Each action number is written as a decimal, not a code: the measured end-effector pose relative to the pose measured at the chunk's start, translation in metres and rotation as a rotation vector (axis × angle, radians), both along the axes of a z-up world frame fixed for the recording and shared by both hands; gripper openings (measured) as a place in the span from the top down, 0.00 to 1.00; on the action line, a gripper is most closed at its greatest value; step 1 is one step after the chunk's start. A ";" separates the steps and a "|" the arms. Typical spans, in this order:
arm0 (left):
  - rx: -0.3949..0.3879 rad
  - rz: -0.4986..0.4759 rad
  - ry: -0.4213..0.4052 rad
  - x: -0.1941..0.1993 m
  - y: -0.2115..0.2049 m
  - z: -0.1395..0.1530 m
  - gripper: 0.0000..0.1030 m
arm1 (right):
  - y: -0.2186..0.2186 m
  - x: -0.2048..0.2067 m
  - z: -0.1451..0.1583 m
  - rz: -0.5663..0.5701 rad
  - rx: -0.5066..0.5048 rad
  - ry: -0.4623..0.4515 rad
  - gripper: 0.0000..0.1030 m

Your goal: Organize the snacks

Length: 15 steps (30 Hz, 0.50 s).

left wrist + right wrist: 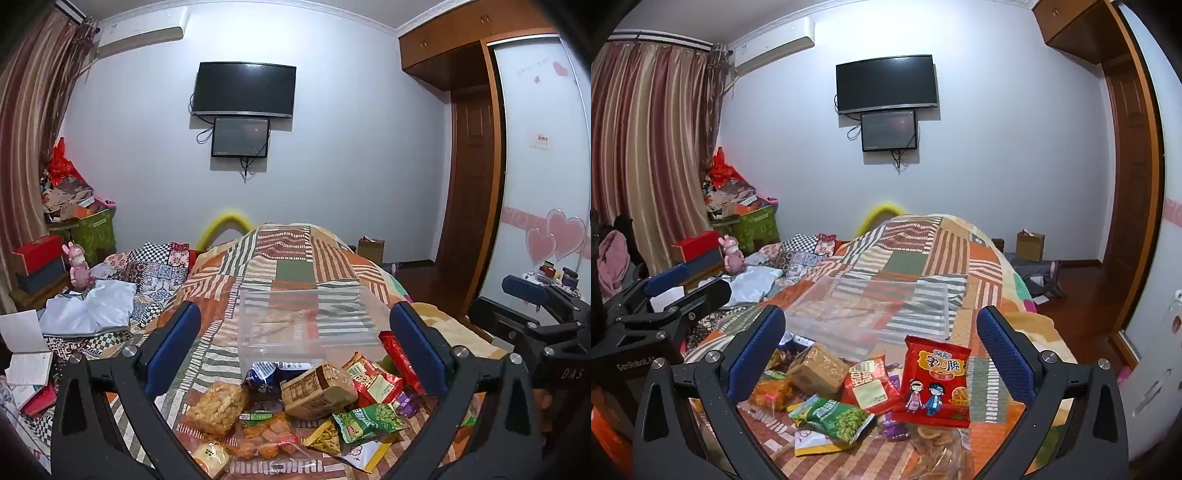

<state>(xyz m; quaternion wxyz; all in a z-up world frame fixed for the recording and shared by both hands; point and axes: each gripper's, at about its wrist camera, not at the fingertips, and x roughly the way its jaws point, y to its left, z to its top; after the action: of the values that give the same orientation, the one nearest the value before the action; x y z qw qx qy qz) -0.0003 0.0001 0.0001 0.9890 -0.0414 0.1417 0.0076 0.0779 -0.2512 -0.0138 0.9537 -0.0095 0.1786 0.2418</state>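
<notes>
Here we are holding the left gripper (293,345) and the right gripper (881,350) side by side over a heap of snacks, both with jaws spread wide and nothing between the blue pads. Nearest the right gripper, a green crinkled pea packet (834,417) is lying flat, its long axis slanting from upper left to lower right. Just beyond it, the red glossy noodle-snack bag with two cartoon children (934,380) is lying face up, its long axis running away from us, its top edge pointing toward the box. To its left a tan paper-wrapped block (818,367) is resting tilted on other packets. In the left view a clear bag of pale puffed rice pieces (218,406) is sitting at the heap's left edge. Farther on, touching the heap, a clear rectangular plastic storage box (306,317) is standing open-topped on the striped patchwork quilt (295,254), its long side lying across our view.
</notes>
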 end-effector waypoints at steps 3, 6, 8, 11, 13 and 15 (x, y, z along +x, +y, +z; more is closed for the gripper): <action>0.009 0.008 0.005 0.001 0.000 0.000 0.00 | 0.000 0.001 -0.002 -0.004 -0.005 0.007 0.00; 0.014 0.005 -0.001 -0.001 -0.001 0.001 0.00 | -0.001 0.004 -0.004 -0.007 -0.007 0.005 0.00; 0.008 0.001 -0.001 0.000 -0.001 -0.003 0.00 | 0.001 -0.001 0.003 -0.007 -0.004 0.002 0.00; 0.011 0.001 0.001 -0.002 -0.003 -0.001 0.00 | -0.003 -0.001 -0.001 -0.004 0.009 0.004 0.00; 0.016 0.002 -0.001 -0.001 -0.005 -0.003 0.00 | -0.001 0.001 -0.004 -0.001 0.008 0.001 0.00; 0.020 -0.006 0.003 -0.001 -0.002 -0.003 0.00 | -0.001 0.001 -0.004 -0.001 0.010 0.000 0.00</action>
<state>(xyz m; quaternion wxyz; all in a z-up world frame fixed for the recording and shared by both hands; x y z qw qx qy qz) -0.0014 -0.0022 -0.0028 0.9892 -0.0310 0.1431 0.0063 0.0787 -0.2524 -0.0173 0.9538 -0.0045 0.1775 0.2425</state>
